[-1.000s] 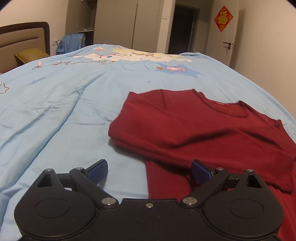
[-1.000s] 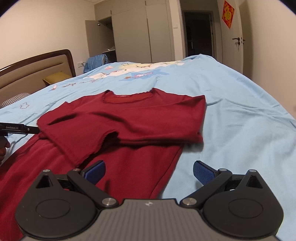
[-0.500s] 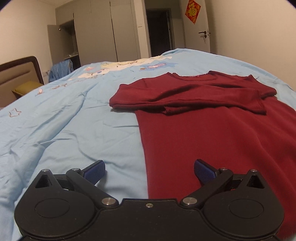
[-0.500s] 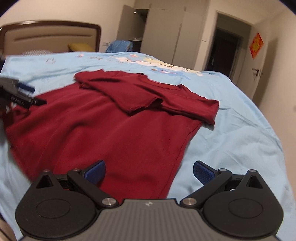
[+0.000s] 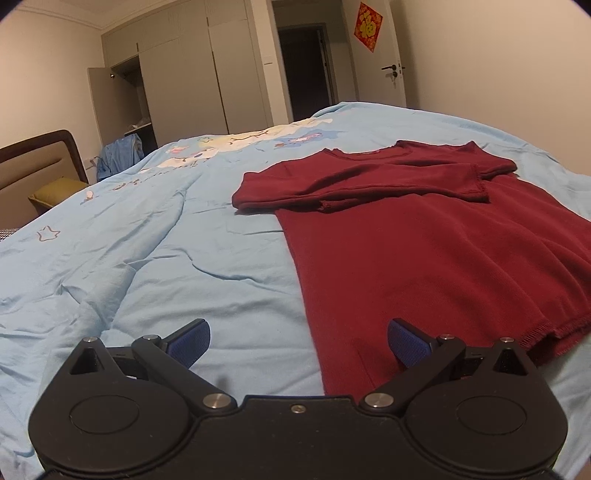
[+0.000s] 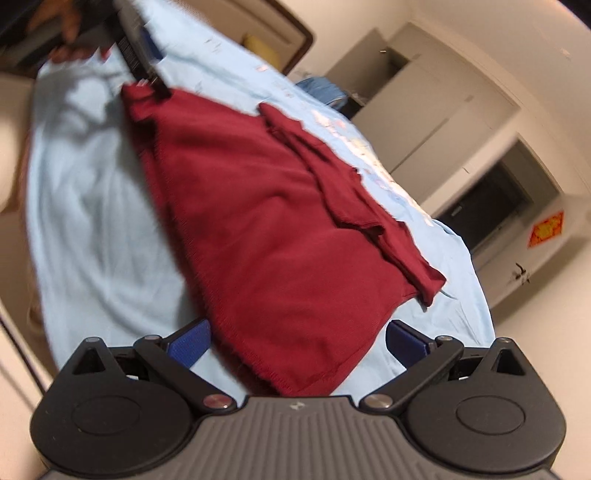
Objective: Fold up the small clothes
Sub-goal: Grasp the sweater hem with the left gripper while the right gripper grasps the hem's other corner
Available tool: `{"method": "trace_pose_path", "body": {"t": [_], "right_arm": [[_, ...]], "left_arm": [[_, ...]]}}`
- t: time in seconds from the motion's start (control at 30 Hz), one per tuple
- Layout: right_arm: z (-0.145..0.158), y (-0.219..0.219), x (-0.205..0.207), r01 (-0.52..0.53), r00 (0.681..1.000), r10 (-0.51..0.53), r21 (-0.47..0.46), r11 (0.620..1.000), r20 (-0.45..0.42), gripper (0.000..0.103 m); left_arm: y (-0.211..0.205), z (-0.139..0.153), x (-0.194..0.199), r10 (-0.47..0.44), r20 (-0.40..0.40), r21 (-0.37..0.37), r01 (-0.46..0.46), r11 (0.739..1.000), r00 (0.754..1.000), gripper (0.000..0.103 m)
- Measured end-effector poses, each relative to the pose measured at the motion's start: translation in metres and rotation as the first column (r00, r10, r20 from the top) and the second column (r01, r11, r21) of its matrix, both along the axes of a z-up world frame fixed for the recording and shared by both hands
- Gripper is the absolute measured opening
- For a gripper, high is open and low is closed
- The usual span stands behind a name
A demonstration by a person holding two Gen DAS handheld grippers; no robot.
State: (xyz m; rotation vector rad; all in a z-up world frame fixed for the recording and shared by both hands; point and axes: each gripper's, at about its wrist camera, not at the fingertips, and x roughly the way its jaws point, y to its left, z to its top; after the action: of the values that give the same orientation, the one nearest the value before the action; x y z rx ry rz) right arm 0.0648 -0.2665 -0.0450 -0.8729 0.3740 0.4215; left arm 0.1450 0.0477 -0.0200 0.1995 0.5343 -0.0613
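Note:
A dark red shirt (image 5: 424, 251) lies flat on the light blue bedspread (image 5: 147, 258), both sleeves folded across its chest. My left gripper (image 5: 299, 341) is open low over the shirt's lower left side edge; the red cloth reaches between its blue pads (image 5: 408, 343). My right gripper (image 6: 297, 343) is open too, and the shirt's (image 6: 277, 240) other hem corner lies between its fingers. In the blurred, tilted right wrist view the left gripper (image 6: 144, 70) shows at the far hem corner, held by a hand (image 6: 70, 33).
A padded headboard (image 5: 33, 166) and a yellow pillow (image 5: 55, 190) stand at the bed's left end. Blue clothes (image 5: 118, 155) hang by an open wardrobe (image 5: 122, 99). A dark doorway (image 5: 306, 70) and a white door (image 5: 384, 62) are behind. The bed's edge (image 6: 40, 325) falls away at left.
Both grippers have drawn back from the folded sleeves to the shirt's hem. The right wrist view has swung and tilted hard, and the hem corner now lies between its fingers.

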Motion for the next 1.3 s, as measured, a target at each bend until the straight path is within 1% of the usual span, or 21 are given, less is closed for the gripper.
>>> {"method": "trace_pose_path", "body": {"t": [0.1,0.17,0.23,0.3,0.33,0.4,0.43,0.47,0.5,0.57,0.63,0.77,0.8,0.87,0.93,1.07,1.13,1.2,1.23,1.27,1.3], "right_arm": [[-0.008,0.003,-0.005,-0.001,0.999,0.005,-0.080,0.997,0.053,0.103],[-0.009,0.004,-0.007,0.001,0.997,0.006,-0.087,0.996,0.079,0.101],[-0.006,0.004,-0.007,-0.017,0.998,0.021,-0.063,0.998,0.061,0.086],[-0.004,0.004,-0.010,-0.033,0.998,0.036,-0.050,0.998,0.049,0.065],[-0.004,0.005,-0.011,-0.048,0.997,0.050,-0.050,0.998,0.052,0.059],[-0.002,0.007,-0.013,-0.069,0.996,0.071,-0.043,0.997,0.053,0.034],[-0.002,0.008,-0.013,-0.073,0.996,0.075,-0.036,0.997,0.054,0.029],[-0.001,0.010,-0.013,-0.074,0.996,0.076,-0.027,0.997,0.054,0.019],[0.000,0.010,-0.013,-0.071,0.996,0.072,-0.015,0.997,0.055,0.015],[0.006,0.010,-0.010,-0.052,0.998,0.050,0.042,0.998,0.049,0.010],[0.019,0.007,-0.005,-0.020,0.999,0.015,0.131,0.991,0.046,0.010],[0.050,0.000,0.004,0.028,0.997,-0.048,0.283,0.959,0.066,0.009],[0.056,-0.001,0.007,0.031,0.996,-0.056,0.308,0.951,0.073,0.009],[0.067,-0.002,0.009,0.029,0.994,-0.062,0.334,0.942,0.089,0.009],[0.073,-0.001,0.011,0.021,0.992,-0.062,0.343,0.939,0.108,0.009],[0.079,0.002,0.008,0.008,0.988,-0.060,0.338,0.941,0.141,0.009],[0.079,0.002,0.006,0.012,0.986,-0.067,0.339,0.941,0.150,0.009],[0.079,0.001,0.004,0.022,0.985,-0.079,0.341,0.940,0.155,0.009],[0.079,0.000,0.004,0.029,0.983,-0.088,0.341,0.940,0.158,0.009],[0.079,0.000,0.002,0.036,0.982,-0.097,0.345,0.938,0.160,0.009],[0.079,-0.001,0.002,0.043,0.981,-0.106,0.351,0.935,0.160,0.009]], "left_arm": [[-0.003,0.001,-0.009,-0.025,0.004,-0.005,0.025,1.000,1.000,0.102],[-0.006,0.001,-0.014,-0.044,0.005,-0.012,0.044,0.999,0.999,0.102],[-0.009,0.002,-0.019,-0.063,0.006,-0.018,0.063,0.998,0.998,0.102],[-0.012,0.003,-0.024,-0.091,0.010,-0.026,0.091,0.995,0.996,0.102],[-0.014,0.004,-0.027,-0.105,0.014,-0.030,0.106,0.994,0.994,0.102],[-0.019,0.006,-0.033,-0.138,0.023,-0.036,0.139,0.990,0.990,0.102],[-0.021,0.006,-0.036,-0.159,0.027,-0.038,0.160,0.986,0.987,0.102],[-0.024,0.006,-0.039,-0.179,0.031,-0.037,0.180,0.983,0.983,0.102],[-0.028,0.005,-0.042,-0.199,0.034,-0.033,0.201,0.979,0.979,0.102],[-0.035,0.004,-0.047,-0.244,0.039,-0.016,0.245,0.969,0.969,0.102],[-0.043,0.001,-0.052,-0.282,0.044,0.012,0.282,0.959,0.958,0.102],[-0.062,-0.008,-0.057,-0.346,0.043,0.090,0.341,0.936,0.937,0.102],[-0.067,-0.010,-0.057,-0.355,0.039,0.110,0.349,0.931,0.934,0.102],[-0.078,-0.014,-0.053,-0.337,0.024,0.166,0.329,0.930,0.941,0.100],[-0.085,-0.018,-0.047,-0.307,0.018,0.209,0.296,0.932,0.952,0.093],[-0.084,-0.016,-0.038,-0.266,0.027,0.216,0.254,0.943,0.964,0.079],[-0.081,-0.016,-0.037,-0.242,0.046,0.253,0.223,0.941,0.969,0.067],[-0.078,-0.020,-0.037,-0.218,0.071,0.320,0.185,0.929,0.973,0.061],[-0.076,-0.022,-0.038,-0.207,0.080,0.355,0.166,0.920,0.975,0.054],[-0.075,-0.024,-0.039,-0.197,0.087,0.387,0.149,0.910,0.977,0.051],[-0.073,-0.026,-0.039,-0.191,0.091,0.404,0.139,0.904,0.977,0.044]]}}
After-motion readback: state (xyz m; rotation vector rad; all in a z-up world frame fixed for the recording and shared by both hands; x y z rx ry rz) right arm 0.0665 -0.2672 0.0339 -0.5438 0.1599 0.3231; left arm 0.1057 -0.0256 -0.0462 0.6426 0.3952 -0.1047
